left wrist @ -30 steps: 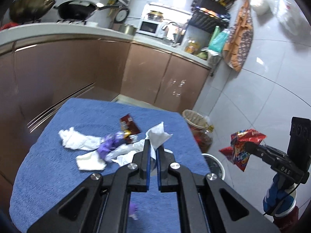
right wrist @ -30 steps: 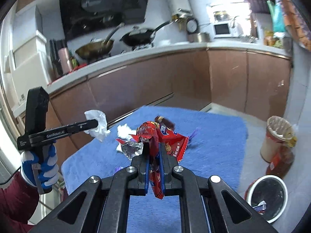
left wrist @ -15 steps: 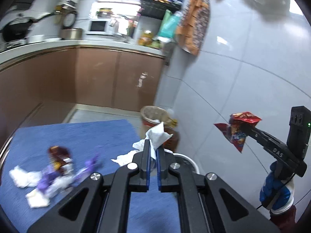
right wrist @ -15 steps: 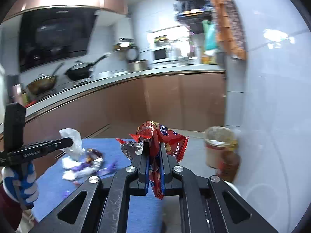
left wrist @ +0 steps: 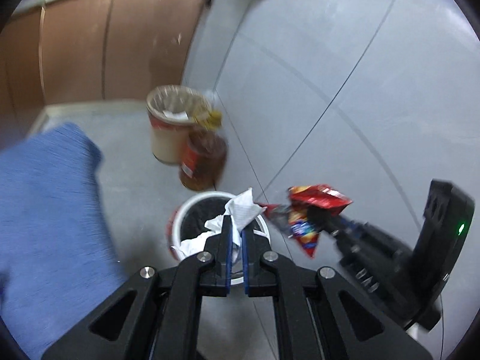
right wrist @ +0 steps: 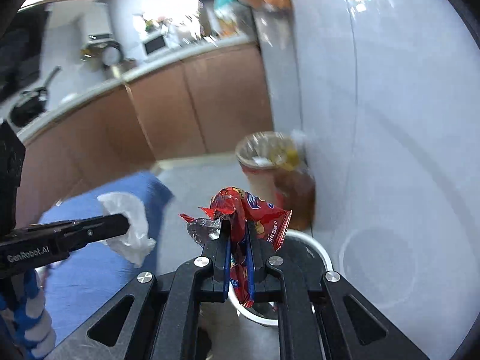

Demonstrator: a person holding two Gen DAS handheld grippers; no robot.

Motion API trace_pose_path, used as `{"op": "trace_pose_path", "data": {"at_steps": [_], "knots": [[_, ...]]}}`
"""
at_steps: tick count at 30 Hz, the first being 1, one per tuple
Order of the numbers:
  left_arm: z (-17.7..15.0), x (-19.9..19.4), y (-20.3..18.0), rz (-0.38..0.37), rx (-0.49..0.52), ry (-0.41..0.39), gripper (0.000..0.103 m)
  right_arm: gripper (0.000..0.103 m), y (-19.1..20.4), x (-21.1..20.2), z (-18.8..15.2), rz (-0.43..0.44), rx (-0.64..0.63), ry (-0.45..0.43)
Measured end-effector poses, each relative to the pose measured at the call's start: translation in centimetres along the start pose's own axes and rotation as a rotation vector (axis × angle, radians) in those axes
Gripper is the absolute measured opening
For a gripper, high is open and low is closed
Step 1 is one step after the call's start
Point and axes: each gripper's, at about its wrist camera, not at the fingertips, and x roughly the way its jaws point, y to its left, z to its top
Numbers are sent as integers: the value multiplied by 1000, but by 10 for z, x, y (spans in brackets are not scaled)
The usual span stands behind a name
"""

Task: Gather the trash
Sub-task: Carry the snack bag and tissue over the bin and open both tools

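Observation:
My left gripper (left wrist: 236, 225) is shut on a crumpled white tissue (left wrist: 243, 211) and holds it above a white-rimmed round bin (left wrist: 192, 207) on the floor. My right gripper (right wrist: 238, 228) is shut on a red snack wrapper (right wrist: 261, 213) and holds it over the same bin (right wrist: 318, 246). The wrapper also shows in the left wrist view (left wrist: 306, 219), to the right of the tissue. The tissue shows in the right wrist view (right wrist: 129, 225) at the left gripper's tip.
A blue cloth-covered table (left wrist: 45, 204) lies to the left. A lined waste basket (left wrist: 171, 126) and a brown jar (left wrist: 202, 162) stand on the floor by the grey tiled wall (left wrist: 345, 75). Brown cabinets (left wrist: 105, 45) run behind.
Both grippers swung right, away from the table's trash pile, and lowered toward the white-rimmed bin, each still holding its item. They now sit closer together.

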Motion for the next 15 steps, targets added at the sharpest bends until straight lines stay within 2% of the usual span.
{"op": "trace_pose_path", "data": {"at_steps": [5,11,13,15], "knots": [[3,77,1,10,-7,92,5,11,-39,61,-23,-54,73,108],[-7,135,16,46,-35,153,6,11,-66,105,-44,-100,107,179],[-7,149,21,51,-53,172,9,11,-70,119,-47,-119,101,201],[-8,165,27,56,-69,193,21,17,-72,127,-49,-139,94,217]]}}
